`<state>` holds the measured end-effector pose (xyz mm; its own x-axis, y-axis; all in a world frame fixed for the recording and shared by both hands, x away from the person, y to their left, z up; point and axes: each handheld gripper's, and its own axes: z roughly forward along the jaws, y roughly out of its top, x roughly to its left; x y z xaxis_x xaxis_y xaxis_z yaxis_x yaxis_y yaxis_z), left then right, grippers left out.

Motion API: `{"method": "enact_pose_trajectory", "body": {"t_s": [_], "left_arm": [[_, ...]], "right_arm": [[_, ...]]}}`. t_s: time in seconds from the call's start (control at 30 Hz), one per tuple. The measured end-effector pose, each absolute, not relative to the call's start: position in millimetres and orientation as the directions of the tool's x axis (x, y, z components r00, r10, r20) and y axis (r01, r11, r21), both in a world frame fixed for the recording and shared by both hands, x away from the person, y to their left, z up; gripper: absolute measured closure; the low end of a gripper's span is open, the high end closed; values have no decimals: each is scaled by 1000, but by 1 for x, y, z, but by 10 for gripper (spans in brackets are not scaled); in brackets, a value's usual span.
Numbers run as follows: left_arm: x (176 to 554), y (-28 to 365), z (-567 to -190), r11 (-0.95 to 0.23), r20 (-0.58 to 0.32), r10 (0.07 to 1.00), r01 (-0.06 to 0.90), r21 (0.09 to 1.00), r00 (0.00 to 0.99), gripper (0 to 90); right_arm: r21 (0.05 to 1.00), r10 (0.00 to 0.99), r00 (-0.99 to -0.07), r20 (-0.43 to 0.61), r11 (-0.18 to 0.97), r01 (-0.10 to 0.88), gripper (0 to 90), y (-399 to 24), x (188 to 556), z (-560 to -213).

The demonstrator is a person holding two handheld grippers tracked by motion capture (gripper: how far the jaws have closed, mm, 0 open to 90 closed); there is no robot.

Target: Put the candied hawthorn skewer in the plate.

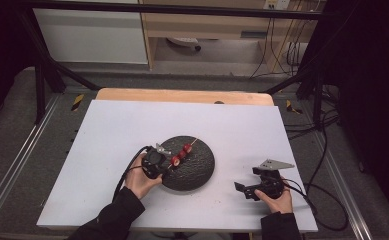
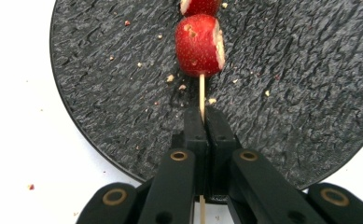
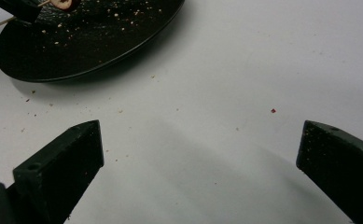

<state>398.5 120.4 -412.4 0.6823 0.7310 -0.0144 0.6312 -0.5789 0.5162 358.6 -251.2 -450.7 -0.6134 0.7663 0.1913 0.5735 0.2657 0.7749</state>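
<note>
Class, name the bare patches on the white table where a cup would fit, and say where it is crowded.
Free: the far strip between the black plate and the wooden edge; the left side beside the left gripper. Crowded: the plate with its skewer, and around the right gripper.

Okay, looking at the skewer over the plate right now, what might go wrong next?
The left hand-held gripper pinches only the thin stick, so the skewer might twist or slip under the weight of the red fruit. The fruit looks crumbly, with crumbs already on the black plate, so a piece might break off. The right hand-held gripper hangs open, apart, giving no support.
</note>
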Motion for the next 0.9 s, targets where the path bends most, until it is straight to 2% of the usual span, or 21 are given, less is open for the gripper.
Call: {"method": "enact_pose_trajectory", "body": {"t_s": [0.47,0.63,0.9], "left_arm": [[401,119,-416,-575,-38,726,637,513,686,860],[398,124,-415,-572,-49,706,610,548,706,743],[390,145,-406,-553,-57,670,549,627,740,436]], "right_arm": [[777,765,-614,194,262,572,13,-253,359,-452],[777,767,-612,194,260,573,13,-253,359,-452],[776,768,-608,201,253,577,11,-253,358,-451]]}}
